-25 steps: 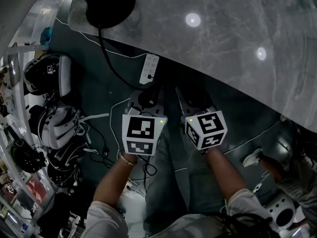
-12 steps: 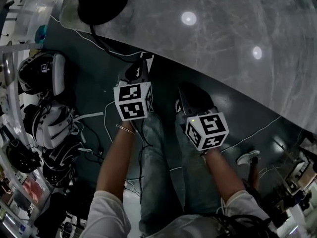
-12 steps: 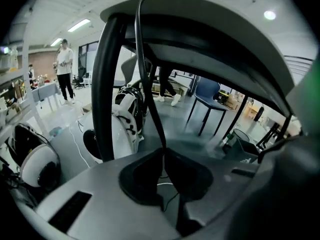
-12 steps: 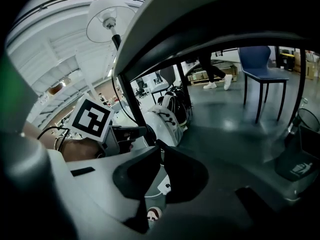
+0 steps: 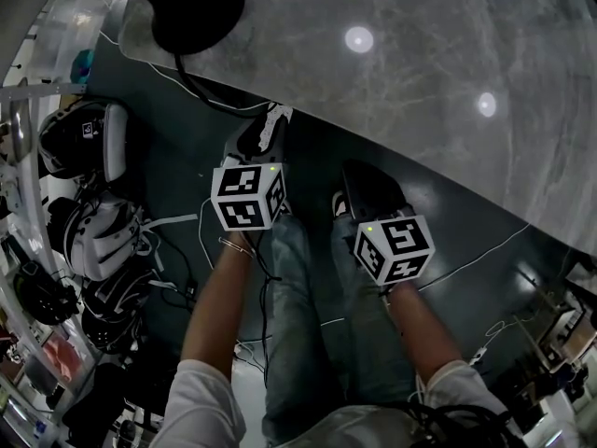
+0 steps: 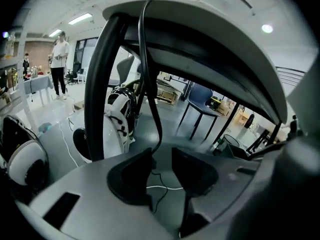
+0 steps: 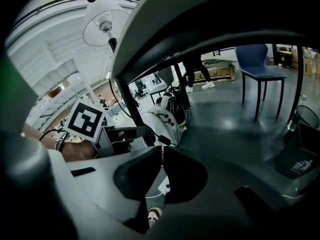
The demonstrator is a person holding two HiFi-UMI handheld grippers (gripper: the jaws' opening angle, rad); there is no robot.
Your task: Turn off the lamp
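Observation:
The lamp's black round base stands on the marble table at the top left. Its black cord drops over the table edge to a white switch box. My left gripper sits right at that box. In the left gripper view the cord hangs down into the gap of my left gripper. Its jaws have just been opening and stand apart, not pressing the cord. My right gripper hangs beside it over the floor. Its jaws have just been closing and are shut on nothing.
Helmets and headsets fill shelves at the left, with loose cables on the dark floor. A blue chair stands beyond the table. A person stands far off at the left.
My left gripper has moved up the picture from beside the right one to the white box at the table edge. The right gripper has stayed where it was.

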